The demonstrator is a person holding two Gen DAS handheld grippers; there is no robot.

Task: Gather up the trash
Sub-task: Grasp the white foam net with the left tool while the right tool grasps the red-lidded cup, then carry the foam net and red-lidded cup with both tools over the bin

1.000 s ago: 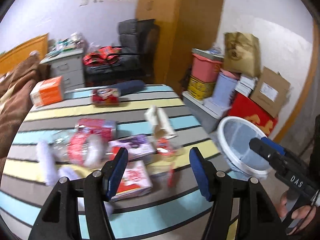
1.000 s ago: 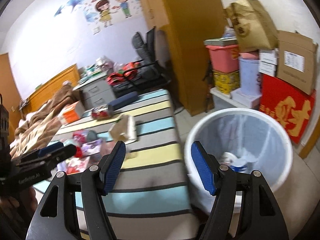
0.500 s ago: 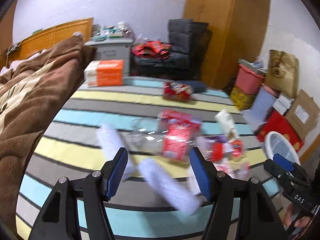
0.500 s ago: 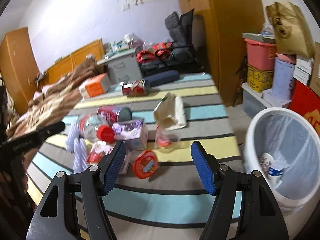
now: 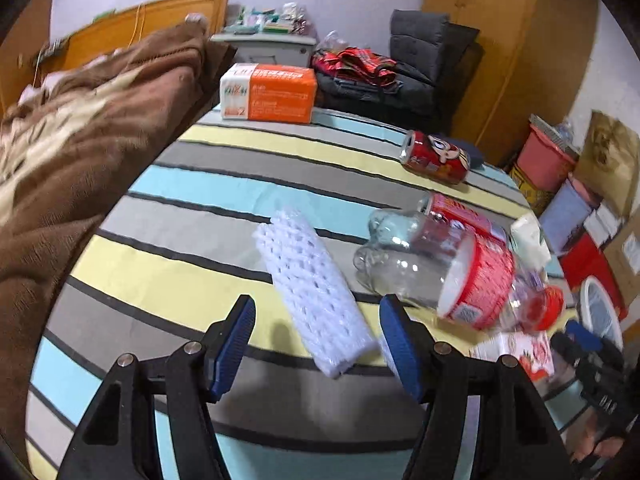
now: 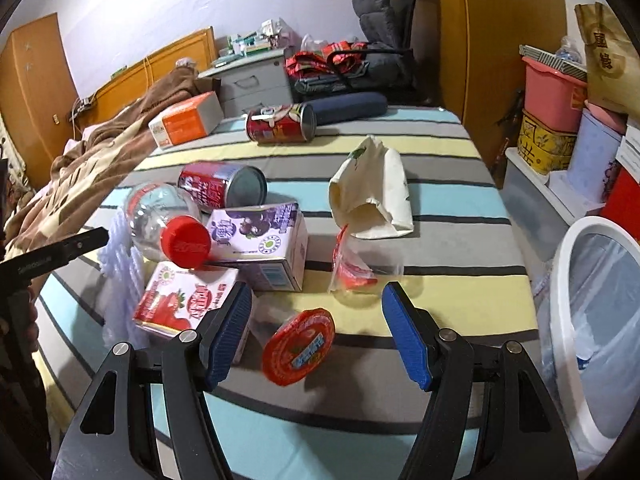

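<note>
Most of your job is still ahead: the striped bed [image 6: 440,216] is littered with cans, cartons and a clear bottle [image 5: 432,268], while the white bin [image 6: 592,320] beside it holds only a few pieces. Your left gripper [image 5: 316,344] hangs open and empty around the white foam net sleeve [image 5: 312,292]; your right gripper [image 6: 316,332] gapes, empty too, over the red round lid [image 6: 298,346]

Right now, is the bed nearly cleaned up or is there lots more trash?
Lots more. A few pieces already sit in the white bin. Both grippers are open and hold nothing: the left gripper frames the white foam net, the right gripper the red lid. Cans, cartons and the bottle remain.
</note>
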